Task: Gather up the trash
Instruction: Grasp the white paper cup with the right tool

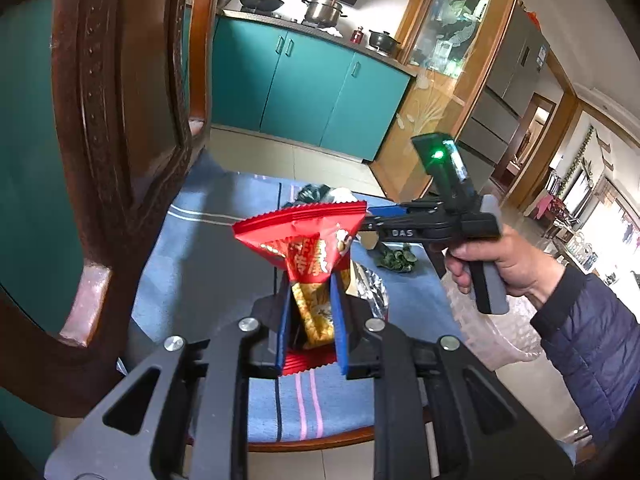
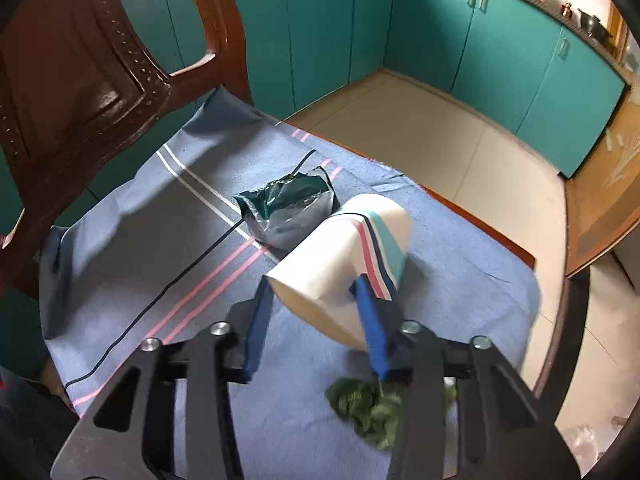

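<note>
Red foil was what your left gripper (image 1: 310, 280) held: a snack wrapper (image 1: 304, 240) pinched between the blue fingers, its crimped top fanned out above them and a gold part of the pack trapped lower down. Your right gripper (image 2: 316, 300) was closed on a white paper cup (image 2: 352, 248) with pink, navy and teal stripes, lying sideways, its open mouth facing the camera, above the blue cloth (image 2: 160, 240) that covered the chair seat.

The cup was your weak point. It looked soft enough to fold, and squeezing harder could have crushed it; squeezing less could have let the smooth wall slide out, since the fingers gripped it only near the rim end. I couldn't tell whether it was empty; with the mouth tipped, anything left inside might have spilled onto the cloth.

The wrapper was slippery foil, so a quick swing could have pulled it loose.

Your two tools sat close together in the left view, the right one just beside the wrapper's top edge, so a careless turn might have knocked them together. The wooden chair back (image 1: 120, 120) was near your left side too.

A dark green foil bag (image 2: 288, 204) and a crumpled green scrap (image 2: 368, 408) lay uncollected on the cloth.
</note>
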`<state>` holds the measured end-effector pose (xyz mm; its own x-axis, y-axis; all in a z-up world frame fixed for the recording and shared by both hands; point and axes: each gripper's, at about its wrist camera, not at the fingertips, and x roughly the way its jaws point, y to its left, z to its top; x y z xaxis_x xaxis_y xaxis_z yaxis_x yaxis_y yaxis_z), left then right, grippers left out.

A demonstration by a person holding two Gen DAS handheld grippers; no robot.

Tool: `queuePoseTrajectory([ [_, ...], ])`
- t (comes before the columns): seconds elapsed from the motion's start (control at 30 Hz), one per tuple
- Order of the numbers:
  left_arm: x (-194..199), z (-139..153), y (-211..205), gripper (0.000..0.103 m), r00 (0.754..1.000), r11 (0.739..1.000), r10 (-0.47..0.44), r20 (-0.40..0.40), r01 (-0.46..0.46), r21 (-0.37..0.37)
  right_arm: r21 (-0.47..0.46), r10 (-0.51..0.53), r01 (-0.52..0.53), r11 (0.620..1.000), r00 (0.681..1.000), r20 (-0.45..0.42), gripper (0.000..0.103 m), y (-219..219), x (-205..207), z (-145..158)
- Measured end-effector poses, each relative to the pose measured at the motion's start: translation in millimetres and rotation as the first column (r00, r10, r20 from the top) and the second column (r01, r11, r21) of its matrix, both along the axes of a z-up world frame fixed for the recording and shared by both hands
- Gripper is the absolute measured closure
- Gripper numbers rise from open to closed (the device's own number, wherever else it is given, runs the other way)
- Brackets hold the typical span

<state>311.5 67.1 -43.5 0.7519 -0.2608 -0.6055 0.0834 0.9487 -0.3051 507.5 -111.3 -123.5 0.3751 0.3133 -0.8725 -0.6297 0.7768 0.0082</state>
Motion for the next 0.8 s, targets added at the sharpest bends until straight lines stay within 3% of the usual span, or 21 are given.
queuePoseTrajectory([
  [0.2, 1.3, 2.3, -1.0, 0.082, 1.000, 1.000, -0.004, 0.007, 0.004, -0.015, -0.116, -0.004, 0.015, 0.993, 0.996, 0.095, 0.065, 2.9, -14.2, 3.3],
  [0.23, 1.4, 2.8, -1.7, 0.082, 1.000, 1.000, -0.007, 0.009, 0.007, -0.016, -0.120, -0.003, 0.014, 0.993, 0.996, 0.090, 0.070, 3.4, -14.8, 1.9],
  [0.3, 1.9, 3.1, -2.9, 0.082, 1.000, 1.000, -0.012, 0.012, 0.012, -0.013, -0.142, 0.001, 0.011, 0.990, 0.997, 0.083, 0.102, 5.6, -14.8, -3.9],
  [0.47, 2.2, 3.8, -2.3, 0.082, 1.000, 1.000, -0.016, 0.013, 0.016, -0.012, -0.119, -0.017, 0.036, 0.992, 0.988, 0.156, 0.103, 2.3, -28.3, -5.4],
  [0.57, 1.3, 4.0, 0.7, 0.082, 1.000, 1.000, -0.014, 0.016, 0.015, -0.020, -0.121, -0.009, 0.026, 0.992, 0.991, 0.135, 0.103, 3.5, -36.7, -5.4],
  [0.63, 0.0, 2.6, 0.9, 0.082, 1.000, 1.000, -0.013, 0.014, 0.013, -0.017, -0.216, 0.015, 0.030, 0.976, 0.979, 0.202, 0.082, 9.3, -46.7, -9.7],
  [0.67, -0.3, 2.5, 1.6, 0.082, 1.000, 1.000, -0.013, 0.014, 0.013, -0.018, -0.257, 0.029, 0.035, 0.966, 0.970, 0.241, 0.050, 13.5, -51.2, -11.2],
  [0.7, -1.0, 3.2, 2.0, 0.082, 1.000, 1.000, -0.010, 0.016, 0.011, -0.019, -0.293, 0.060, 0.029, 0.956, 0.955, 0.290, 0.042, 19.6, -57.6, -12.3],
  [0.8, -1.7, 5.6, 4.0, 0.082, 1.000, 1.000, -0.002, 0.023, 0.002, -0.027, -0.377, 0.104, 0.029, 0.926, 0.939, 0.327, 0.043, 37.5, -61.9, -18.4],
])
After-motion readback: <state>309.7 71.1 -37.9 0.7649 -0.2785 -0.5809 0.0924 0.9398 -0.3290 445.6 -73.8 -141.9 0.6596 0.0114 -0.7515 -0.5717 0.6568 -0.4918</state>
